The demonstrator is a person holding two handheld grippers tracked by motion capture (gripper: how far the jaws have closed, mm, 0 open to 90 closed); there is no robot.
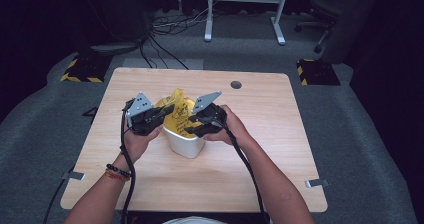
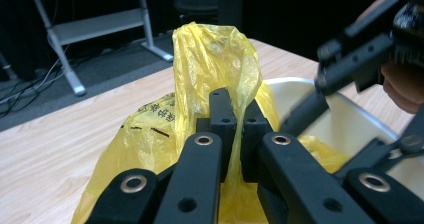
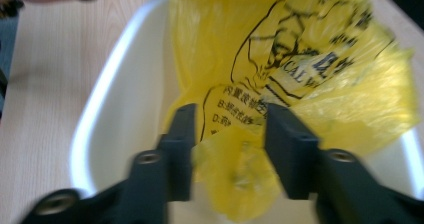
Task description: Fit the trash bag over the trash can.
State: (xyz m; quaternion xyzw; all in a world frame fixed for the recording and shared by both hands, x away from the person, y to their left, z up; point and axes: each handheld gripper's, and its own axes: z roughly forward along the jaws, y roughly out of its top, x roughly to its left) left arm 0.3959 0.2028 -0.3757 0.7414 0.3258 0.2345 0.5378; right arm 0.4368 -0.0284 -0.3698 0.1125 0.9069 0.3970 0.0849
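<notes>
The left gripper (image 2: 235,126) sits closest to its camera, its two black jaws pressed together on a pinched fold of the yellow bag (image 2: 215,59), which stands up in a crumpled peak just past the fingertips and drapes down on both sides of them. The right gripper (image 3: 230,134) has its jaws apart, and a loose flap of the bag (image 3: 280,74) lies in the gap between them; the pads do not look pressed on the film, so I read it as not gripping. Beyond those jaws the printed face of the bag spreads across the mouth of the white bin (image 3: 100,104), whose rim curves round to the left of the gripper. From above, the two grippers, left (image 1: 156,115) and right (image 1: 196,123), face each other across the bin (image 1: 186,145), the bag (image 1: 176,100) rising between them, the bin standing mid-desk (image 1: 240,169) just ahead of the person's hands. The step in hand looks like lining the bin: one side of the bag is held up while the other is being taken or re-taken. The next move likely calls for the right gripper to close on a clean edge of film rather than a bunched wad, then for both to draw apart and pull the bag mouth out and over the rim without tipping the light bin.
</notes>
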